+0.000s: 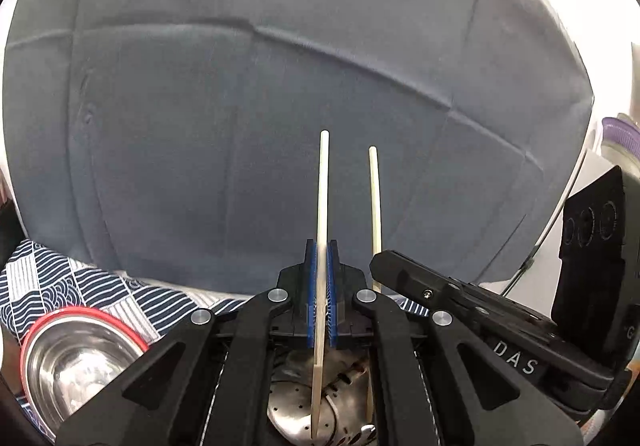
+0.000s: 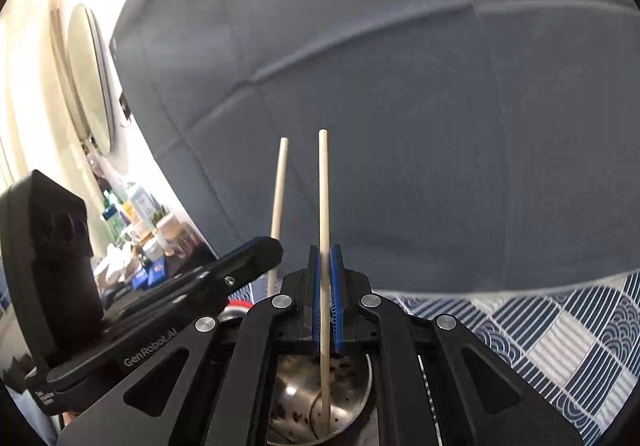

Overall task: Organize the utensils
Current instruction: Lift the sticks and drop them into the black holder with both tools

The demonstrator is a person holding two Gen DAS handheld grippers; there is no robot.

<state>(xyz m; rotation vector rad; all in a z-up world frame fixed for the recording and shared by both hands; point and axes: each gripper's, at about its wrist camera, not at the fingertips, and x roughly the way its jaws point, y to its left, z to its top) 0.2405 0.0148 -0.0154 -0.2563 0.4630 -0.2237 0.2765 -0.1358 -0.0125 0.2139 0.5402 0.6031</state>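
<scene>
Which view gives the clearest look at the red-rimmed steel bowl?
The left wrist view. There the red-rimmed steel bowl sits at lower left on the patterned cloth, with its rim and shiny inside visible. The right wrist view shows only a sliver of red rim behind the left gripper.

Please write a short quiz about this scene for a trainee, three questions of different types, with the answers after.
1. True or false: the left claw is shut on a chopstick.
2. Multiple choice: in the left wrist view, what lies at lower left on the patterned cloth? A) a glass jar B) a steel bowl with a red rim C) a wooden spoon
3. Fill the gap: below the right claw, the lower end of its chopstick reaches into a perforated ____ container.

Key
1. True; the right claw grips a second chopstick in the same way.
2. B, the steel bowl.
3. Metal.
</scene>
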